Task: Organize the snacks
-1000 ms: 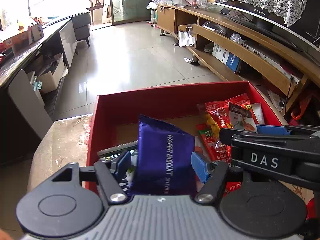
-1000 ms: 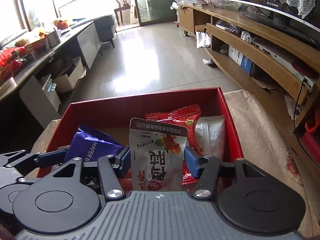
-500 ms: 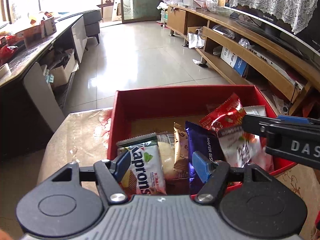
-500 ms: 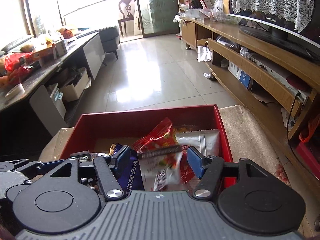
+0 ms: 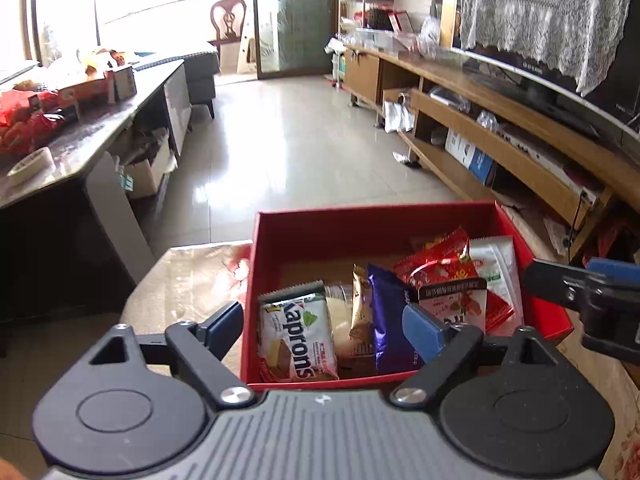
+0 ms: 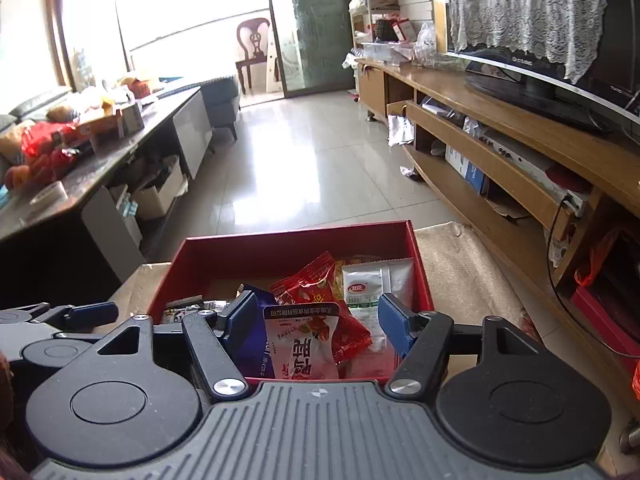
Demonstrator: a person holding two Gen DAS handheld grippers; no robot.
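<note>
Left wrist view: the left tool (image 5: 324,326) hangs above the near wall of the red box (image 5: 360,224), its jaws spread wide after just opening, with nothing pinched between them. The box sits on the tabletop (image 5: 188,276) toward its far edge, and the snacks stand packed along the box's near wall. The Kaprons packet (image 5: 296,336) lies straight ahead and below, between the jaws as seen from here but untouched, its long axis upright. Just right of it stands a tan packet (image 5: 360,312), then the purple wafer packet (image 5: 390,320), which the right-hand blue pad partly hides. Beyond that are the white date packet (image 5: 454,300), the red packets (image 5: 436,264) and a white sachet (image 5: 496,264) toward the box's right wall. The right tool (image 5: 588,296) pokes in from the right edge, near the box's right corner.

Right wrist view: the right tool (image 6: 318,320) hovers over the same near wall, its jaws apart after just opening, clear of the white date packet (image 6: 304,340) that stands between them, long axis upright. The purple wafer packet (image 6: 256,340) is just left, behind the left pad. The left tool (image 6: 80,314) shows at the left edge. Both packets appear released in the box; any further snack would have to come from elsewhere, and the far half of the box floor looks free.
</note>
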